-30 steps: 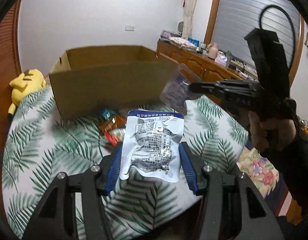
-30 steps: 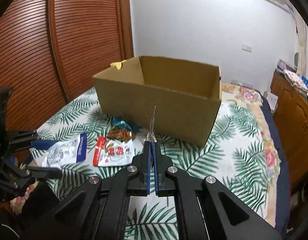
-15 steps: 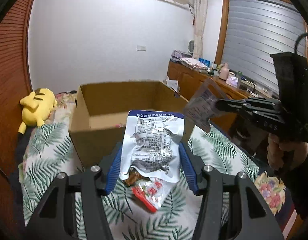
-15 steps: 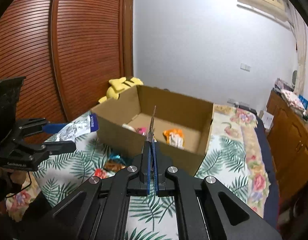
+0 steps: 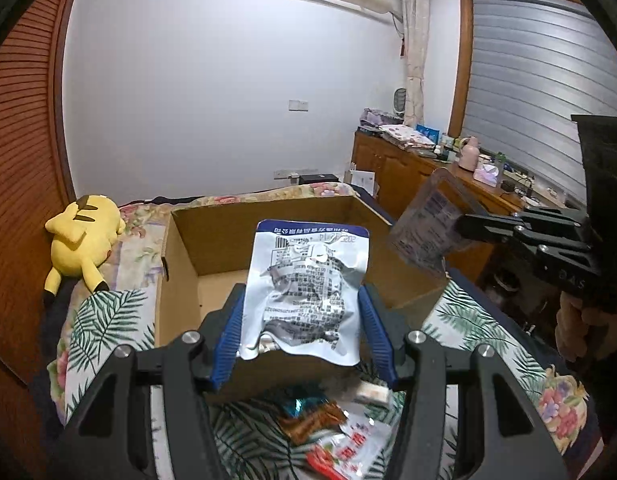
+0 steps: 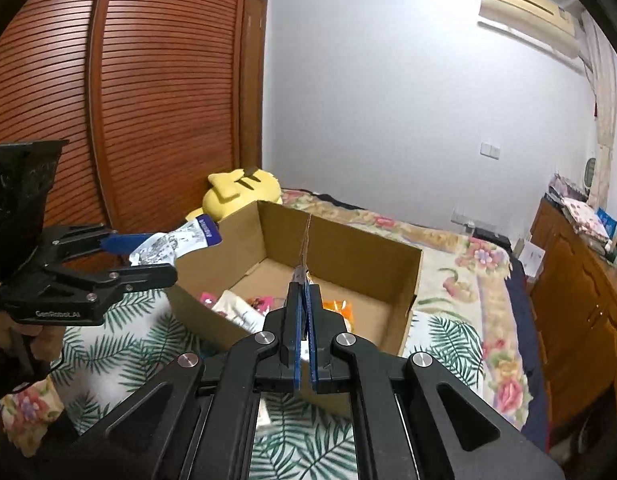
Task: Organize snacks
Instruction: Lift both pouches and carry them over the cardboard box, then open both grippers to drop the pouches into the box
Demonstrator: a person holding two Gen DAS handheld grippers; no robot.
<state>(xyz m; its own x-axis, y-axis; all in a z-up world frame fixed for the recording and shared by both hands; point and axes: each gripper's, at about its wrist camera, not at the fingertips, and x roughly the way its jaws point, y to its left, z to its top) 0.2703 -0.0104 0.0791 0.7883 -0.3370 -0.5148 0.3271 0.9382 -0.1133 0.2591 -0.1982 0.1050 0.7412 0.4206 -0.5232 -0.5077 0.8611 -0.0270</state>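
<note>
Silver pouch [image 5: 306, 294]: held flat between the blue pads of the left gripper [image 5: 304, 312], which is closed on its two side edges; it hangs over the box's near wall.
Clear packet [image 5: 426, 226]: pinched edge-on in the right gripper [image 6: 304, 280], jaws pressed nearly together on it; it sits above the box's right wall, partly over the opening.
Box [image 6: 412, 276]: open-topped cardboard, on the bed; several snacks already lie on its floor [image 6: 244, 308].
Loose snacks [image 5: 332, 436]: a brown packet and a red-and-white one lie on the bed just in front of the box's near wall, not yet stowed.
Step in hand: judged to be carrying both items over the box for release.
Method advised: bring each item fully inside the rim before opening; lower toward bare floor, not onto the pile; release one side at a time.
Risk: the pouch is light and broad, and may catch the near wall and slide out onto the bed.
Bed [image 6: 448, 344]: leaf-print cover, soft footing; the box could shift if knocked.
</note>
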